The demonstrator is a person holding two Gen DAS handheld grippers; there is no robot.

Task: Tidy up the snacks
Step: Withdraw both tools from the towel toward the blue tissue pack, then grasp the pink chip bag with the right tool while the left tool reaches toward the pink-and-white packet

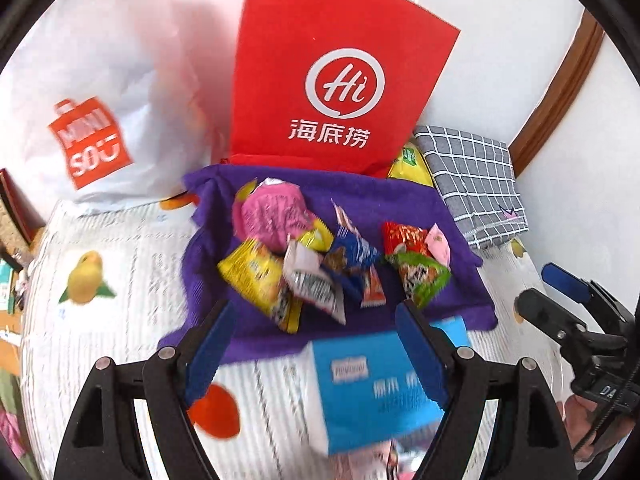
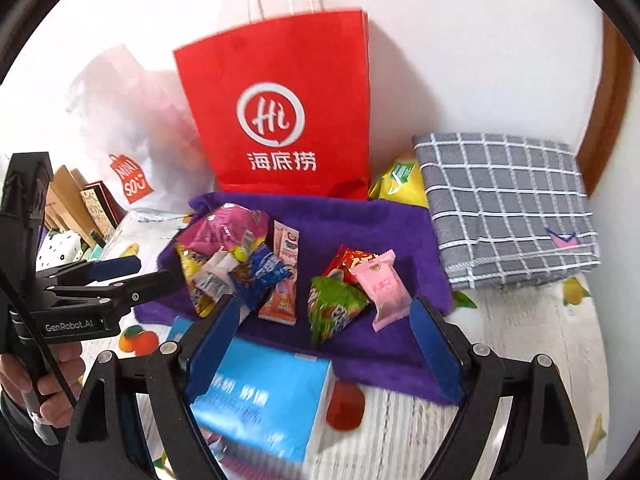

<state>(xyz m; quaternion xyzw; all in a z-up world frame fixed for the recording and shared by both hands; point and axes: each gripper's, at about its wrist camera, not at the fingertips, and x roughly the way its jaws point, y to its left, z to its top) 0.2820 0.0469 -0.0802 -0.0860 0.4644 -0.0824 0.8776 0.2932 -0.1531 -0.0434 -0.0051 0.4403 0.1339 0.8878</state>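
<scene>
Both tongs wide, holding nothing: left tongs (image 1: 316, 344), right tongs (image 2: 324, 340). Snack pile (image 2: 236, 264) on purple towel (image 2: 360, 216), ahead of and below both; main heap nearer left, pink packet (image 2: 386, 288) and green packet (image 2: 336, 308) nearer right.

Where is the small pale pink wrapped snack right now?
In the right wrist view, the small pale pink wrapped snack lies on the purple towel, right of the green packet and beside the red packet.
</scene>
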